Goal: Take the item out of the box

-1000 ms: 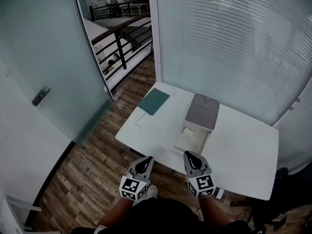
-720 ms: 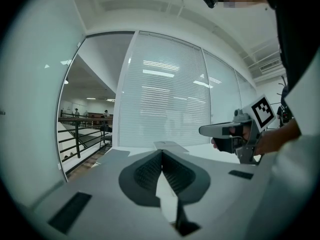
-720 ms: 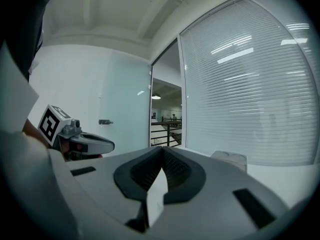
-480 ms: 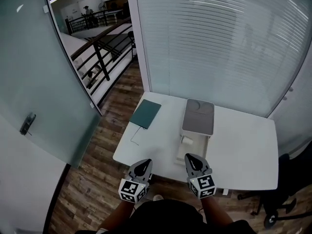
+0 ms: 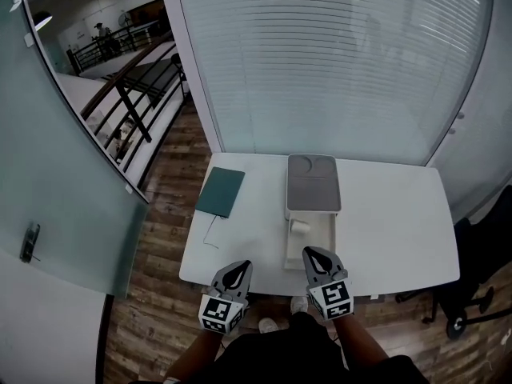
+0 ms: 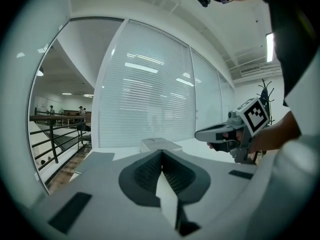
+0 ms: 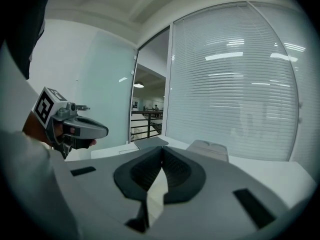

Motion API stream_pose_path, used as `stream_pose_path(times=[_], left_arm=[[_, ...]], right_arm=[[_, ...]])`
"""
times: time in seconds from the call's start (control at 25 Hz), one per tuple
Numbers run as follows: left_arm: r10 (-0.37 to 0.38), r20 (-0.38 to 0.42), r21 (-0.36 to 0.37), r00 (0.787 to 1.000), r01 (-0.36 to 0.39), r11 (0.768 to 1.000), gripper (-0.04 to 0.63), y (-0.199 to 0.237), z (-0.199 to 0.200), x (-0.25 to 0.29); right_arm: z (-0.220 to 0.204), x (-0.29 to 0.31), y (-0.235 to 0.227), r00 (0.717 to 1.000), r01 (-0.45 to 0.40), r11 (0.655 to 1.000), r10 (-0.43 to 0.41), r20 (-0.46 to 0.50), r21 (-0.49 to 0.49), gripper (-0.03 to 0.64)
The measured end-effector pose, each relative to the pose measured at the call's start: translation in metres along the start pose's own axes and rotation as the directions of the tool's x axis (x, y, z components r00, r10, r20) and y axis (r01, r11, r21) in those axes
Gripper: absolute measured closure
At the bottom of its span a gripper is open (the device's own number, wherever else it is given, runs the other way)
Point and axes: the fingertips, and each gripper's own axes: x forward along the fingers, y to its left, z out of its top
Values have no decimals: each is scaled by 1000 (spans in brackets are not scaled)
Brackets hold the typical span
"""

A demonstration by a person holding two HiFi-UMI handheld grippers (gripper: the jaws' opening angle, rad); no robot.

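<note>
A white box (image 5: 310, 242) lies open on the white table (image 5: 392, 222), its grey lid (image 5: 313, 185) set across its far end. Inside, near the lid, a small white item (image 5: 300, 226) shows. My left gripper (image 5: 238, 273) and right gripper (image 5: 314, 258) hover side by side at the table's near edge, both shut with nothing between the jaws. The right one sits just before the box's near end. In the left gripper view the jaws (image 6: 161, 154) meet and the grey lid (image 6: 160, 144) rises beyond. In the right gripper view the jaws (image 7: 161, 151) meet too, with the lid (image 7: 209, 149) behind.
A dark green notebook (image 5: 222, 191) with a thin cable lies on the table's left part. A blinds-covered glass wall (image 5: 336, 62) stands behind the table, a frosted glass door (image 5: 56, 174) at the left. A black chair base (image 5: 464, 310) stands at the right. A railing (image 5: 136, 94) borders a stairwell.
The head view has swung so the table now sits squarer and more central. Both grippers keep their places at the near edge, still shut.
</note>
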Motion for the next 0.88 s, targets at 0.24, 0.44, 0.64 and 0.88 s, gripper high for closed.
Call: stream_pose_path(times=[0.24, 0.44, 0.64, 0.88], left_arm=[[-42, 6, -24, 999, 42, 999, 583, 1, 4, 22], [-51, 15, -31, 999, 51, 998, 583, 9, 8, 42], [-43, -10, -54, 999, 43, 998, 583, 13, 0, 51], [-22, -23, -68, 999, 21, 997, 583, 21, -6, 62]], right_arm=[[-10, 15, -10, 996, -11, 999, 8, -92, -38, 568], [-24, 36, -16, 982, -52, 994, 33, -186, -98, 480], [-54, 59, -22, 943, -137, 976, 76, -323, -169, 405], [-93, 84, -32, 870, -256, 930, 103, -482, -264, 364]])
